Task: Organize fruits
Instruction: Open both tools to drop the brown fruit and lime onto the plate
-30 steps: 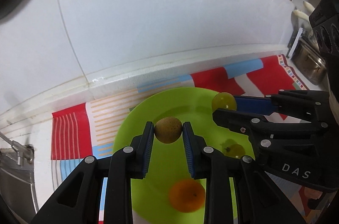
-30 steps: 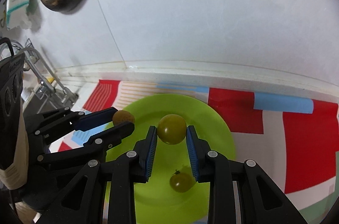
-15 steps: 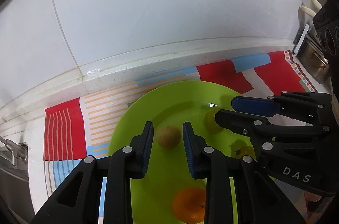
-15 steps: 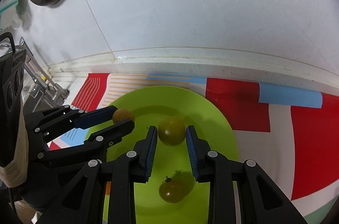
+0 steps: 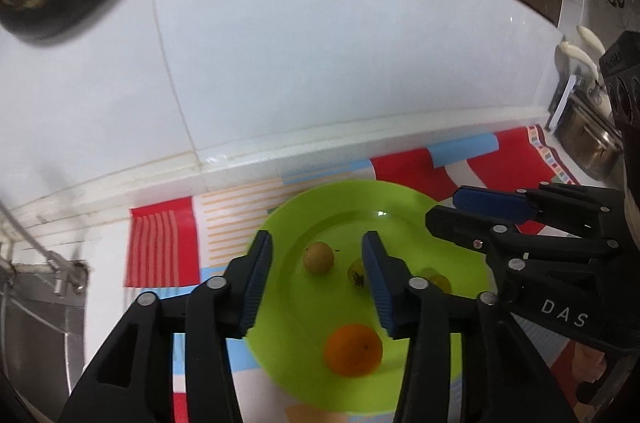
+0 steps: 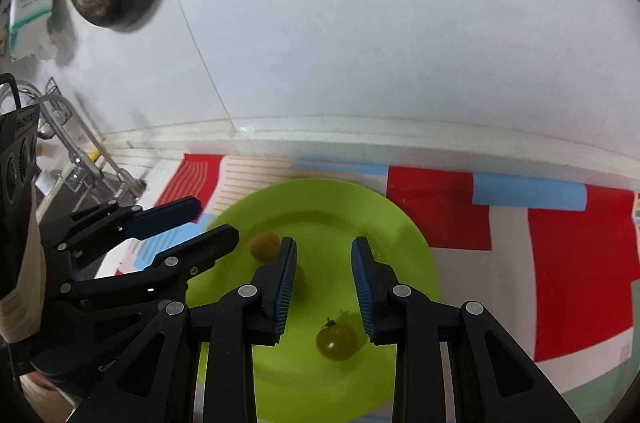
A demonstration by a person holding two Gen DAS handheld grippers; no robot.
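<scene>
A: Left tongs [image 5: 316, 273] — jaws opening, nothing gripped; the brown fruit [image 5: 318, 258] is lying loose on the green plate [image 5: 288, 243], just ahead between the tips.

B: Right tongs [image 6: 323, 283]?

A: Parted, empty. The green tomato [image 6: 335, 342] is sitting low between the right fingers [image 6: 364, 287], nearer that hand. The orange [image 5: 353, 350] is resting toward the plate's near rim.

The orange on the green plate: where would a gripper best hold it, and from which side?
Grip the orange across its widest middle, coming down from above, one finger on each side. It is round, so an off-centre grip would likely slip. It lies apart from the other fruit on the green plate, leaving finger room.
</scene>
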